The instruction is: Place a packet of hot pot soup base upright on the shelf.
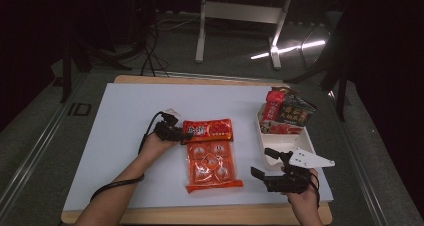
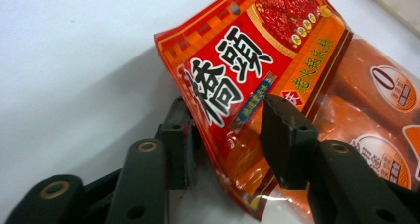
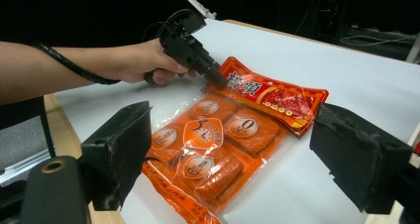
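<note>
In the left gripper view, the left gripper [image 2: 225, 135] stood with its jaws narrowed on either side of the near edge of the red snack packet [image 2: 252, 60]; one jaw lay under the edge, the other over the printed face, but whether the pads pressed on it could not be told. The packet filled the upper right of that frame, its corner lifted off the white table [image 2: 69, 60]. In the high view the same gripper [image 1: 181, 134] sat at the centre, at the left end of the red packet [image 1: 208, 130], which lay across the top edge of the orange multi-pack bag [image 1: 212, 165] just below it.

The right gripper [image 1: 265, 163] hovered at the lower right with its jaws wide and nothing between them, beside the white tray [image 1: 305, 142]. The tray held dark and red snack packets [image 1: 287, 111] at its far end
</note>
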A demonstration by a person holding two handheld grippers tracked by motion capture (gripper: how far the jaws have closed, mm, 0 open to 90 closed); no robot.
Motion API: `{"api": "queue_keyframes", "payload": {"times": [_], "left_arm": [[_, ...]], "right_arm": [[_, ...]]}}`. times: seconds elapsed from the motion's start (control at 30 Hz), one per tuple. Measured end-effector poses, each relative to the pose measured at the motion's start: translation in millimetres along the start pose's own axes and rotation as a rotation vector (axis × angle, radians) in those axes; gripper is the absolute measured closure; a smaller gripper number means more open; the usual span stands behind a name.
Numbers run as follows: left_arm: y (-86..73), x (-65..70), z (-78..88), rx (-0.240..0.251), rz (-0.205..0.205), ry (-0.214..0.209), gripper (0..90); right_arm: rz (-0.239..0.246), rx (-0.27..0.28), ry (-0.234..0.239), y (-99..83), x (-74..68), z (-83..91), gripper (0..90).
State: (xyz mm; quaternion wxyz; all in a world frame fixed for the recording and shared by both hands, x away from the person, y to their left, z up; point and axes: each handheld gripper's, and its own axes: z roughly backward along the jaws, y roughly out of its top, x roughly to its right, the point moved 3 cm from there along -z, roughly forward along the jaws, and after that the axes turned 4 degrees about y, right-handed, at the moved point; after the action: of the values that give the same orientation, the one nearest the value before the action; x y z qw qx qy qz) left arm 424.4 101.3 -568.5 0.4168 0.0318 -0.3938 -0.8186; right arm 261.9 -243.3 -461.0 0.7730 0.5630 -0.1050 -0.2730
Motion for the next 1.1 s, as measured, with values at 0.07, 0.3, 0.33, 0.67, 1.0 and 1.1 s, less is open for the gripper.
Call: {"api": "queue_keyframes", "payload": {"times": [0.07,0.3,0.33,0.67,1.0,1.1], "left_arm": [[1.1,2.2,-2.4,-0.001,0.002,-0.006,63.3],[5.9,11.1,-8.4,-0.013,-0.016,-0.016,75.6],[5.9,11.1,-8.4,-0.013,-0.016,-0.016,80.1],[10.3,20.5,-2.4,-0.016,-0.05,0.013,89.6],[20.9,31.2,16.3,0.032,-0.079,0.013,89.7],[26.0,36.9,25.1,0.056,-0.086,0.004,89.7]], "right_arm": [[0.002,-0.001,0.0,0.0,-0.2,-0.1,16.1],[0.004,0.006,-0.005,0.1,0.9,0.9,16.2],[0.004,0.006,-0.005,0.1,0.9,0.9,16.2],[-0.004,0.036,-0.032,2.7,6.9,6.9,24.4],[0.033,0.052,-0.097,8.0,6.2,11.2,14.0],[0.042,0.051,-0.135,9.3,7.0,13.4,13.6]]}}
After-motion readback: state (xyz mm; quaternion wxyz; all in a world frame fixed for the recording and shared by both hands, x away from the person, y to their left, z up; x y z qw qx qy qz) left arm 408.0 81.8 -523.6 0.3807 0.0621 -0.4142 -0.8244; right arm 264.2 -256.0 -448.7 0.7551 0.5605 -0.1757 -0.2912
